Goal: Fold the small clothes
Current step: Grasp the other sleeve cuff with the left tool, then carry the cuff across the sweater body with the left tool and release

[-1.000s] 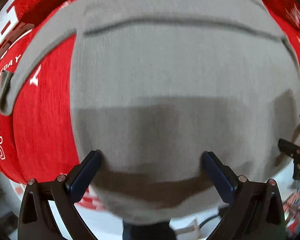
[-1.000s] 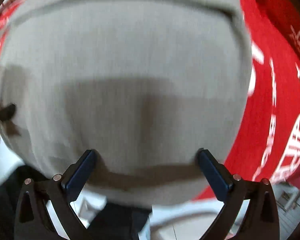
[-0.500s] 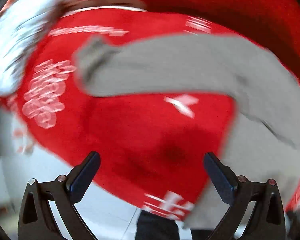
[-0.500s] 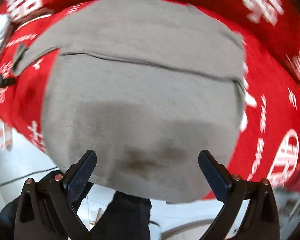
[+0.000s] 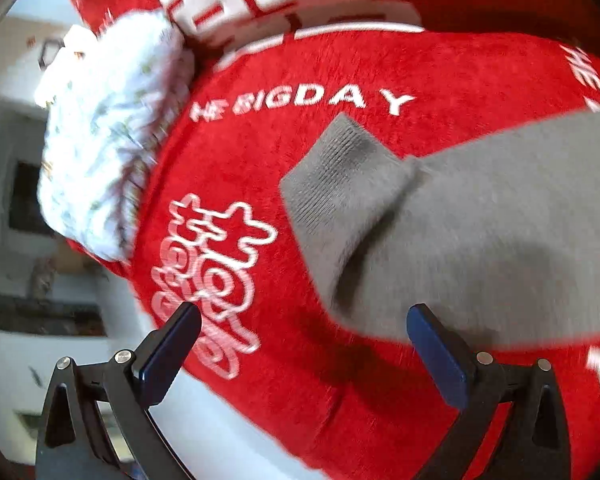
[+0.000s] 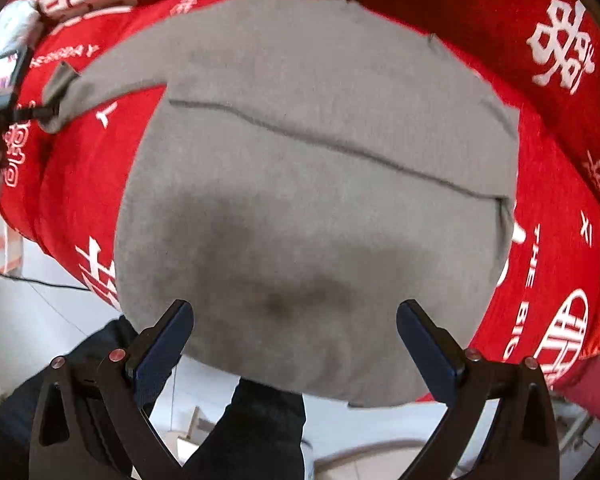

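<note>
A small grey knit top [image 6: 308,184] lies spread on a red blanket [image 6: 80,184], its lower half folded up over the body. One grey sleeve [image 5: 452,240] stretches out to the left, ribbed cuff [image 5: 336,172] at its end. My left gripper [image 5: 300,344] hovers open just before that cuff, holding nothing. In the right wrist view the left gripper [image 6: 40,112] shows small at the far left, by the cuff. My right gripper [image 6: 294,336] hangs open over the near edge of the folded body, nothing between its fingers.
A white patterned garment [image 5: 100,140] lies bunched on the blanket at the far left. The blanket's front edge drops to a pale floor [image 5: 28,360]. A person's dark trouser legs [image 6: 260,424] stand below the near edge.
My left gripper swung left from the folded body out to the sleeve cuff. My right gripper pulled back and up, so more of the top shows.
</note>
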A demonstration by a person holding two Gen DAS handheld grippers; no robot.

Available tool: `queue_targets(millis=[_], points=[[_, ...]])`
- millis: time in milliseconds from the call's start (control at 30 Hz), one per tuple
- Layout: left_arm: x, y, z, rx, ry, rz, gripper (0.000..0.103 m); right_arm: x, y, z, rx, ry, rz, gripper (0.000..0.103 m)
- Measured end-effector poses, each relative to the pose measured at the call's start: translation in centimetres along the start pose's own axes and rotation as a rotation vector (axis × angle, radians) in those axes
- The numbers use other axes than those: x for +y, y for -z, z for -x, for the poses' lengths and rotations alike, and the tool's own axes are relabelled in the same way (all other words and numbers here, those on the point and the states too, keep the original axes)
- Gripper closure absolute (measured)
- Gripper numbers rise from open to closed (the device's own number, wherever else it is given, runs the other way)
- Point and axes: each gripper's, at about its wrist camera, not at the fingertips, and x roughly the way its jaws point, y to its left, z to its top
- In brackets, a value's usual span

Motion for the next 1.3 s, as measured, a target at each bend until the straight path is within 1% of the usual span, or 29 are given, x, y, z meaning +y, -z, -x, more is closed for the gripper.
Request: queue_targets(millis=[67,133,167,200,233,267,300,333,367,400,467,567,633,700,733,867,967,1067,1167,1233,1267,1300], points=[[0.1,-1.1,-1.6,0.024,0.035,0.022,0.000,1.6,-0.6,0.0,0.015,-0.001,0.007,0.001],[0.4,-2.2,-2.8,0.033,0.073,0.029,0.000,3.3,-1.3,0.3,0.015,0.002,0.029,0.001],[0.5,-2.5,-3.0,0.034,0.080,0.028,0.001,3.9,-1.6,0.6,0.013,0.003,0.039,0.001],[0.6,-3.0,-3.6,0.035,0.081,0.022,0.016,4.2,-1.8,0.8,0.008,0.006,0.045,0.001],[0.9,-3.3,-4.3,0.058,0.087,0.018,0.044,4.8,-2.2,1.2,-0.001,0.007,0.052,0.001],[1.4,-3.5,-4.9,0.090,0.138,0.031,0.050,5.2,-2.5,1.6,-0.009,0.006,0.056,0.001],[2.2,-3.8,-5.1,0.105,0.209,0.068,0.059,5.4,-2.6,2.0,-0.018,0.004,0.058,0.001],[2.8,-4.1,-5.2,0.109,0.265,0.094,0.073,5.7,-2.9,2.3,-0.026,0.002,0.060,0.001],[3.3,-4.4,-5.2,0.108,0.286,0.100,0.076,5.8,-2.9,2.5,-0.031,0.000,0.061,0.001],[3.8,-4.6,-5.1,0.098,0.292,0.111,0.084,5.8,-3.0,2.7,-0.035,0.000,0.059,0.001],[5.3,-4.6,-5.1,0.080,0.320,0.156,0.085,5.9,-3.4,2.9,-0.039,-0.001,0.053,0.001],[7.3,-4.3,-6.5,0.109,0.378,0.227,0.085,6.0,-3.6,2.9,-0.039,-0.003,0.050,0.001],[8.6,-3.8,-7.6,0.128,0.435,0.288,0.085,6.3,-3.6,2.8,-0.036,-0.003,0.056,0.001],[9.7,-3.4,-8.5,0.150,0.515,0.347,0.085,6.4,-3.6,2.7,-0.031,-0.003,0.062,0.001],[10.1,-3.3,-8.9,0.155,0.537,0.368,0.085,6.6,-3.5,2.6,-0.027,-0.004,0.067,0.001],[10.9,-3.5,-9.7,0.164,0.570,0.394,0.085,7.2,-3.3,2.4,-0.018,0.002,0.090,0.001],[12.2,-3.9,-10.9,0.190,0.615,0.462,0.084,7.4,-3.2,2.3,-0.014,0.002,0.094,0.001],[14.0,-3.7,-12.1,0.198,0.676,0.519,0.084,7.5,-3.1,2.3,-0.015,-0.002,0.090,0.001],[15.9,-3.0,-13.6,0.210,0.762,0.576,0.084,7.6,-3.0,2.2,-0.013,-0.002,0.091,0.001],[16.8,-2.5,-14.1,0.201,0.812,0.597,0.085,7.6,-2.9,2.1,-0.011,-0.002,0.091,0.001],[17.1,-2.3,-13.9,0.197,0.821,0.593,0.086,7.6,-2.8,2.0,-0.009,-0.003,0.091,0.001],[17.4,-2.1,-14.0,0.196,0.816,0.585,0.095,7.7,-2.7,2.0,-0.009,-0.004,0.091,0.001]])
